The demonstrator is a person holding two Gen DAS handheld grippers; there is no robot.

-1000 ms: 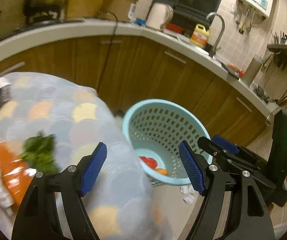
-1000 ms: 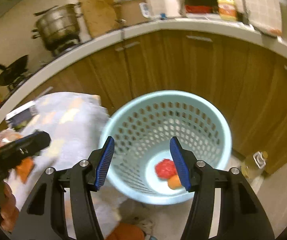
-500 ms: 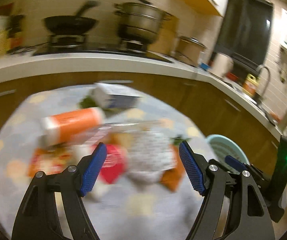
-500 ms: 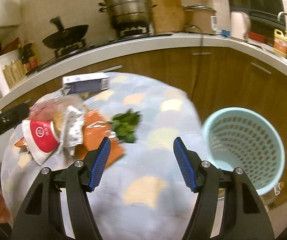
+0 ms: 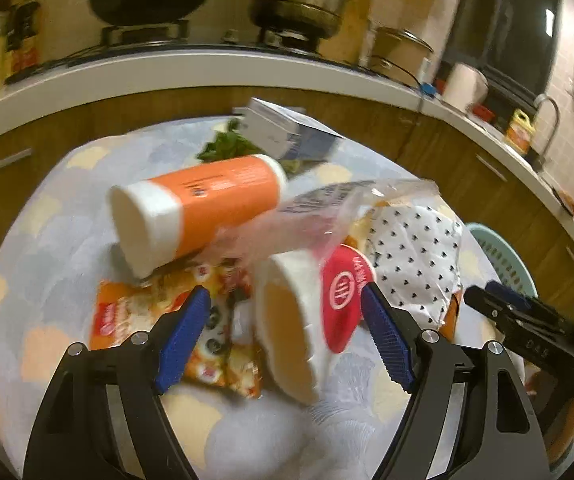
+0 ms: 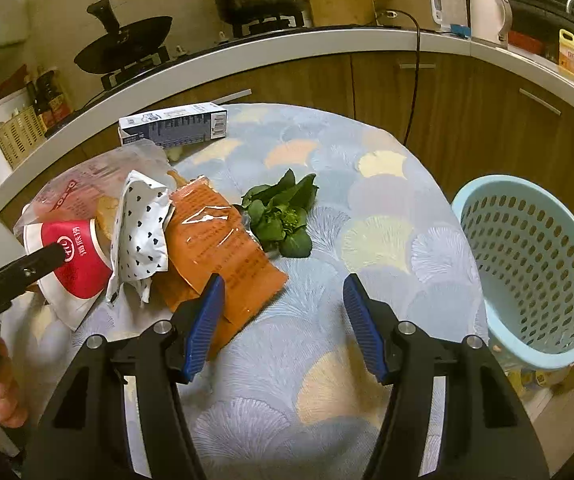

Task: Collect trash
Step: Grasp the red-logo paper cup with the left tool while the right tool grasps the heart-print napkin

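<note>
Tipped red paper bowl, hollow

Counted: one basket, one carton, one red cup, one orange bottle, one bunch of greens, two orange packets.

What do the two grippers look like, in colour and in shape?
The left gripper and the right gripper look alike: black angular frames with silver screws, and two fingers faced with ribbed blue pads. No cables show. A bare hand shows at the edge.
</note>
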